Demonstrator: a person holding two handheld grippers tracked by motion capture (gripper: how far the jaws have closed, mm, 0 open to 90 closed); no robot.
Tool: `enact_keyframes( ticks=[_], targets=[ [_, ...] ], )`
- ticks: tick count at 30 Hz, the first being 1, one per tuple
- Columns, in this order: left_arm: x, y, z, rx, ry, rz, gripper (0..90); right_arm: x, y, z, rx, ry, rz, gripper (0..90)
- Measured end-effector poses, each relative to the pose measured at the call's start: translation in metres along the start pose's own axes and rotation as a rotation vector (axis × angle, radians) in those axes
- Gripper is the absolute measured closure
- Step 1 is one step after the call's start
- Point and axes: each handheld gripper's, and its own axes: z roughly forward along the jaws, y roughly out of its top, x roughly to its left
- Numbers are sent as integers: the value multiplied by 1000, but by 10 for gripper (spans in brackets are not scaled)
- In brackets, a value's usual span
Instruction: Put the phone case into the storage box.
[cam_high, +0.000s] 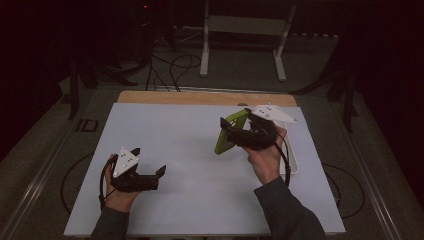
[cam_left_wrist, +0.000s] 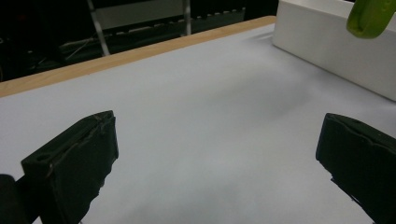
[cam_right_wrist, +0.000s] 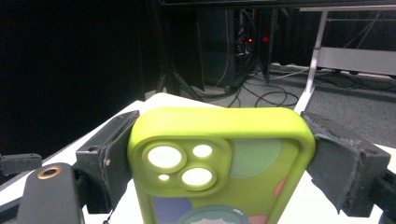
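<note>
Left tongs (cam_high: 150, 176) at the near left of the table (cam_high: 200, 150), held low in the left hand (cam_high: 117, 192), grey three-cornered plate on top. Jaws spread wide, pointing toward the right across the pale surface. Nothing between them; in the left gripper view just bare table (cam_left_wrist: 201, 121) in the gap, one black jaw at each lower corner. Whether the jaw tips touch the surface: cannot tell. Farther off in that same view, a white tray wall (cam_left_wrist: 327, 51) at the upper right, with a green corner of the phone case (cam_left_wrist: 369, 18) hanging above it.

Toward the right half of the table, right tongs (cam_high: 239, 131) raised in the right hand (cam_high: 267, 157), also topped by a grey plate. Jaws closed on the green phone case (cam_high: 230, 132), pinching it across its width, one jaw on each long edge. Case lifted clear of the table, standing tilted, leaning on a slant in the high view. Seen close in the right gripper view: lime-green case (cam_right_wrist: 219, 158) squeezed between the two black pads, camera cutouts facing the lens, coloured round shapes printed on its back. White tray (cam_high: 292, 160) flat on the table just right of that hand, partly hidden behind it.
</note>
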Motion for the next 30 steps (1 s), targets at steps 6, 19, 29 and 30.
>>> enact_keyframes(
  ticks=[6,19,29,30],
  targets=[
    [5,-10,-5,-9,-4,2,0,-1,1,0,2,-8,-2,156],
    [11,-35,-20,-31,8,-3,0,-2,5,0,-1,-19,-12,157],
    [12,-44,-23,-43,7,2,0,-5,7,-1,0,-28,-13,157],
    [12,-44,-23,-44,6,3,0,-5,7,-1,-1,-30,-14,157]
  ],
)
